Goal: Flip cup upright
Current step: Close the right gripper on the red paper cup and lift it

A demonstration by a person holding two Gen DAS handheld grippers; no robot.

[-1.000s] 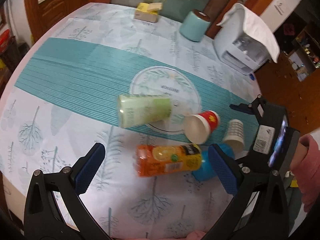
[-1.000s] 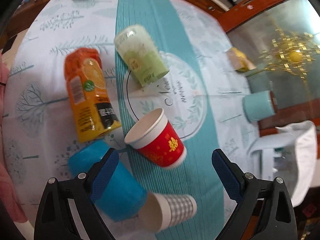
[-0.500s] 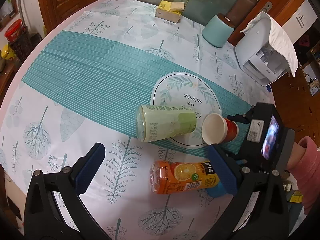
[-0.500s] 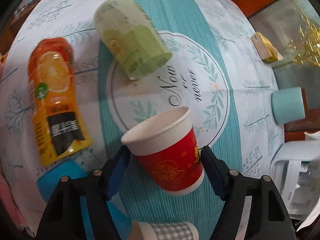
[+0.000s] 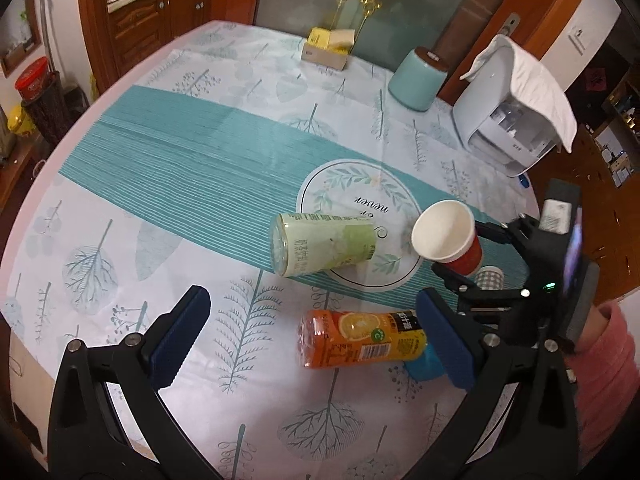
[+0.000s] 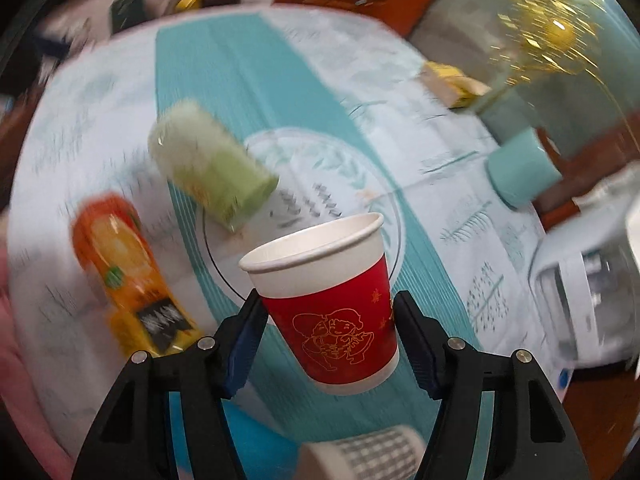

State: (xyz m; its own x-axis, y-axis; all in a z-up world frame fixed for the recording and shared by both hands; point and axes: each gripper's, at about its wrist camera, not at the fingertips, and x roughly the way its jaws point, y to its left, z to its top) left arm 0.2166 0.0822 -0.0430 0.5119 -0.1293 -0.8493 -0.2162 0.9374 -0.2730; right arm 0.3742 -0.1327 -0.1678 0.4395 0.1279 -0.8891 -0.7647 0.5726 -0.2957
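Observation:
My right gripper is shut on a red paper cup with a white rim and holds it above the table, mouth tilted up and a little to the left. The same cup shows at the right of the left wrist view, held in the right gripper over the teal runner. My left gripper is open and empty, above the table's near side. A grey checked paper cup lies on its side below the red cup; it also shows in the left wrist view.
A green bottle and an orange juice bottle lie on the table. A blue cup lies by the juice bottle. A teal canister, a yellow box and a white appliance stand at the back.
My right gripper closed on the red cup, lifted it off the table and turned its mouth upward. My left gripper drew back and higher.

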